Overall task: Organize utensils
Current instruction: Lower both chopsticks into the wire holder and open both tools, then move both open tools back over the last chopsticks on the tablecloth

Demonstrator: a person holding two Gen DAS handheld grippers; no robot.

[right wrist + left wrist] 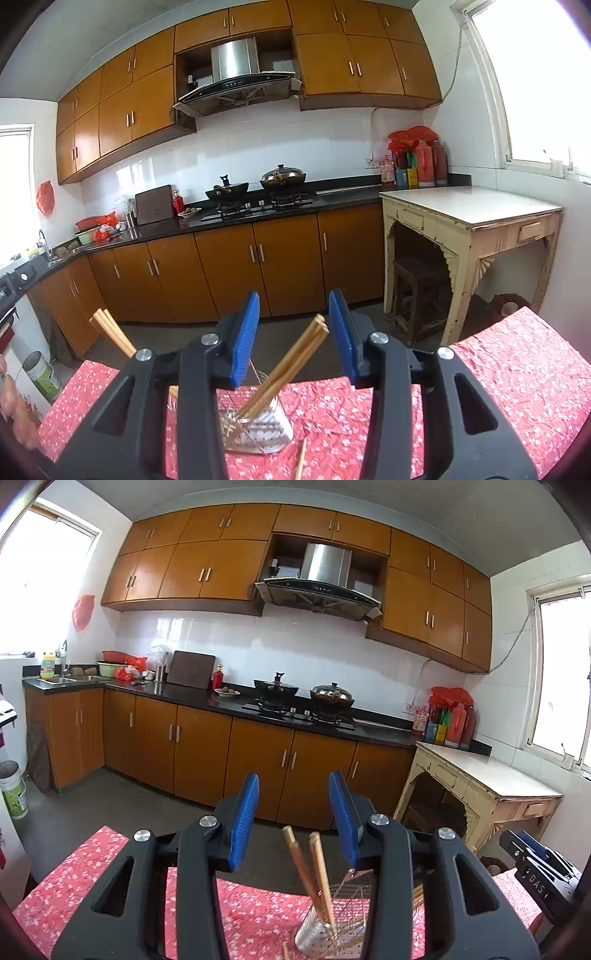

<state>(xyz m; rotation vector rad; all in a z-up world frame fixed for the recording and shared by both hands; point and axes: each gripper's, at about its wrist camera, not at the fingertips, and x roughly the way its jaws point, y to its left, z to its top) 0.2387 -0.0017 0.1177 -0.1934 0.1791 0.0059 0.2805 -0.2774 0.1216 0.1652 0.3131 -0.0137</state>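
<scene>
Left tool (293, 819) spread, nothing pinched; right tool (293, 338) likewise, bare. Chopsticks (284, 369) lean in the metal holder (266, 428) on the pink surface (517, 369). One stray chopstick (301, 459) lies just beside the holder: I'd pinch that mid-shaft.

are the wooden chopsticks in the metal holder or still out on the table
Mostly in: wooden chopsticks lean inside the shiny metal holder; one more lies on the red floral tablecloth.

"DAS", perhaps partial, on the right gripper (535, 877) body
</scene>
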